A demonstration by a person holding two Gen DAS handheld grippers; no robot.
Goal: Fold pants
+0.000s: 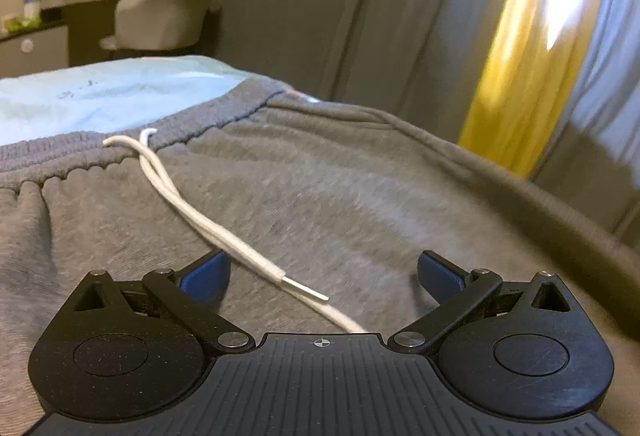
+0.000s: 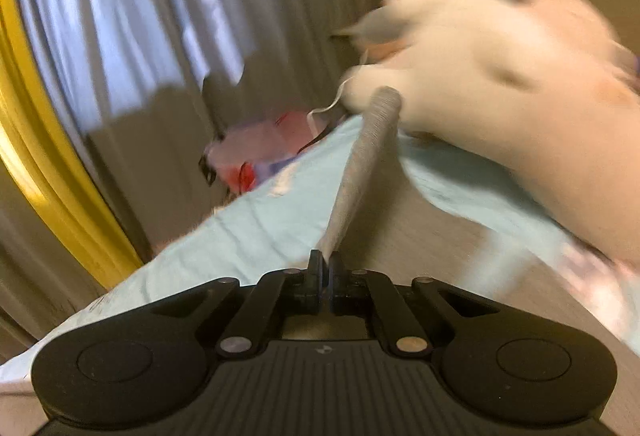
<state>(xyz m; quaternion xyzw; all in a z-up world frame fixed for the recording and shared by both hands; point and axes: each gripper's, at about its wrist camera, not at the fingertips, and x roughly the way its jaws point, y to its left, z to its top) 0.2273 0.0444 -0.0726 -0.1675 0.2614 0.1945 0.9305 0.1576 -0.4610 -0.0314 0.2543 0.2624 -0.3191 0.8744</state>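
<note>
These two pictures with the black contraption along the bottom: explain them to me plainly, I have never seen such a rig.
Each picture comes from a camera mounted on a hand-held two-finger gripper, looking forward along its fingers. A person holds one in each hand; there is no robot.

The left wrist view shows the left gripper, jaws wide open, holding nothing, above grey sweatpants with a white drawstring, spread on a light blue sheet.

The right wrist view shows the right gripper shut on a pulled-up fold of that grey fabric. Behind is a blurred white shape, probably bedding.
</note>
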